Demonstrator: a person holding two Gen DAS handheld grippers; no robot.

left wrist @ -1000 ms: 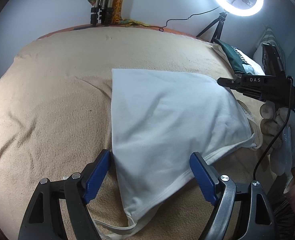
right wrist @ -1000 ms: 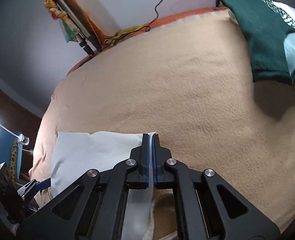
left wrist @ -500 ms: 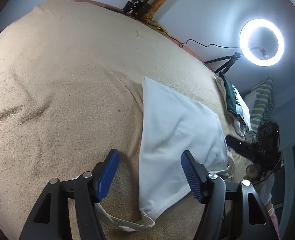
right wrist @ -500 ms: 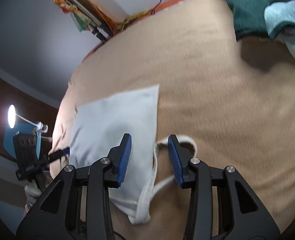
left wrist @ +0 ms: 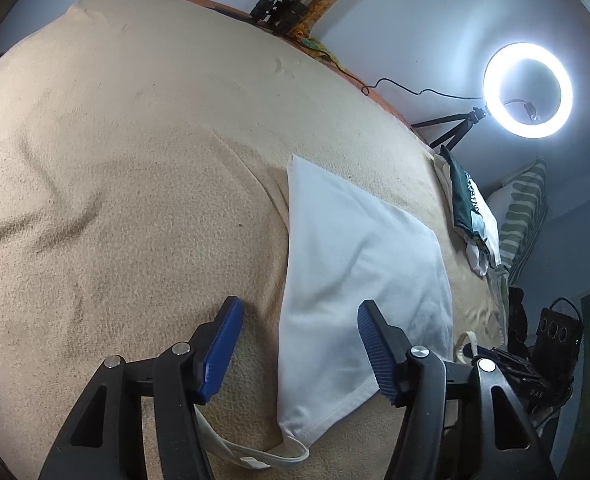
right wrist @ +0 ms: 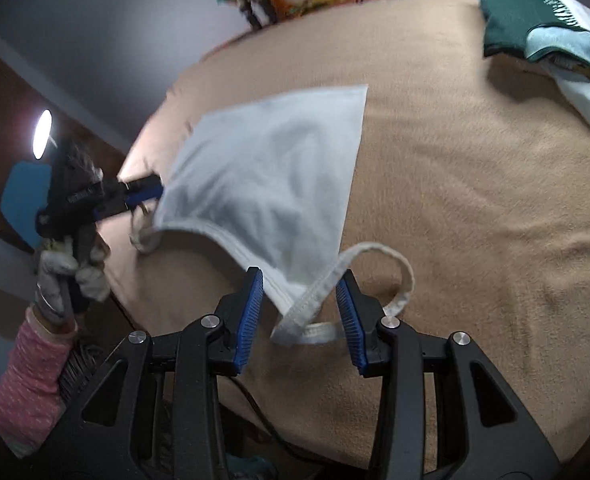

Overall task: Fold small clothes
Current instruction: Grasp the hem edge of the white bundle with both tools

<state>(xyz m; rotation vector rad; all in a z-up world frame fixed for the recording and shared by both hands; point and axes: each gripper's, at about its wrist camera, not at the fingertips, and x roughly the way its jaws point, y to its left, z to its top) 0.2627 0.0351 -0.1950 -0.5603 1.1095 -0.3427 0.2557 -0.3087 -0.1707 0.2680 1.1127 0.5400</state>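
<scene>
A white tank top (left wrist: 355,280) lies folded flat on a beige blanket (left wrist: 135,160), straps toward the near edge. My left gripper (left wrist: 299,344) is open, its blue pads straddling the garment's left edge. In the right wrist view the same top (right wrist: 271,176) lies ahead and my right gripper (right wrist: 299,304) is open around its near strap corner (right wrist: 315,288), holding nothing. The left gripper also shows in the right wrist view (right wrist: 135,196) at the garment's far side. The right gripper's tip shows in the left wrist view (left wrist: 507,364), low at the right.
A pile of folded clothes with a green top (right wrist: 535,28) sits at the blanket's far right, also visible in the left wrist view (left wrist: 471,208). A ring light on a tripod (left wrist: 529,90) and a striped pillow (left wrist: 523,208) stand beyond the bed edge.
My right gripper opened, let go of the white top and drew back toward its strap end. My left gripper stayed open and swung left over the garment's edge.
</scene>
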